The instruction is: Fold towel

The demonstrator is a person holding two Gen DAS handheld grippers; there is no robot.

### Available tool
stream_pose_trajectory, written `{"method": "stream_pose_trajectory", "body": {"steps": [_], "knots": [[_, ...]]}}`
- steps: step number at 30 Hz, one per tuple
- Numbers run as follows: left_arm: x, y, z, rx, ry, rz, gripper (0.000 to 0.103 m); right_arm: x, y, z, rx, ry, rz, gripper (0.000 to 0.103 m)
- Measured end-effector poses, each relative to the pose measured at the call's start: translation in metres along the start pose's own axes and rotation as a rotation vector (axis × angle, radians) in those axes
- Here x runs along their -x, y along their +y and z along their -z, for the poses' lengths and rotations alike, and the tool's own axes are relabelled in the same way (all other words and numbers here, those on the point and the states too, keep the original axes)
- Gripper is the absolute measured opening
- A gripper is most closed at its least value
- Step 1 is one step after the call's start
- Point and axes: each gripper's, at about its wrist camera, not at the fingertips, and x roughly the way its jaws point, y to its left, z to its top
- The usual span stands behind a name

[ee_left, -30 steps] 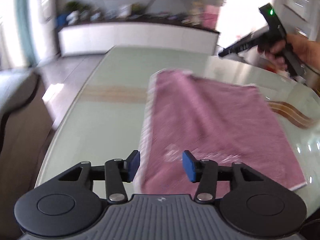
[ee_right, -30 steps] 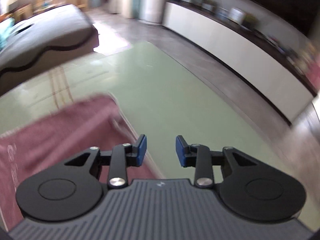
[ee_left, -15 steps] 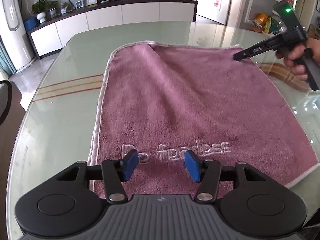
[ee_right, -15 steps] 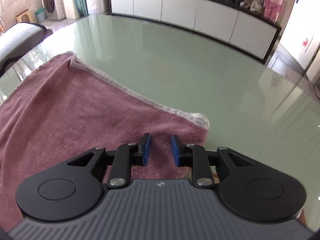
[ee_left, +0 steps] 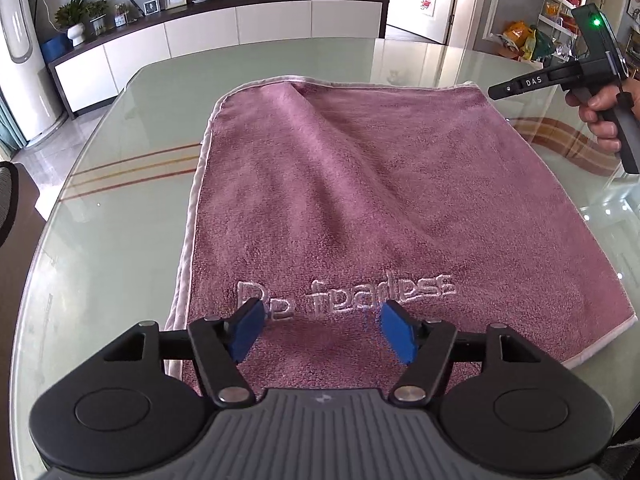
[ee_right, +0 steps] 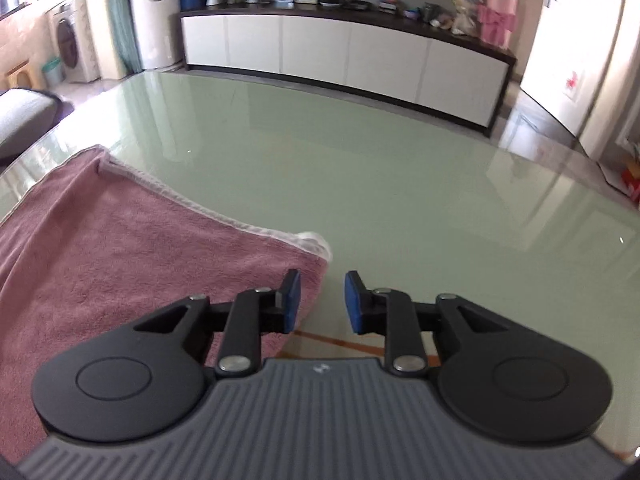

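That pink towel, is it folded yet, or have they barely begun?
Barely begun. Done: the towel lies spread in a single layer on the glass table, one far corner slightly rumpled. In hand: the left gripper hovers over the near edge by the stitched lettering, jaws opening with nothing pinched; the right gripper sits open beside the far right corner. Left: grasping the towel and every fold.
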Motion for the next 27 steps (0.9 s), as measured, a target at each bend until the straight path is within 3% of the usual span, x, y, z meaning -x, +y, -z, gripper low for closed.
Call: {"method": "stream_pose_trajectory", "body": {"steps": [11,16,27], "knots": [[0.000,0.001,0.001,-0.001,-0.003,0.014,0.071,-0.031,0.031,-0.011,0.038,0.069,0.036,0.023],[0.001,0.001,0.002,-0.005,-0.008,0.017,0.071,-0.034,0.030,-0.015,0.030,0.097,0.027,0.004],[0.001,0.002,0.002,-0.005,-0.009,0.025,0.073,-0.022,0.015,-0.024,-0.007,0.086,0.036,0.002]]}}
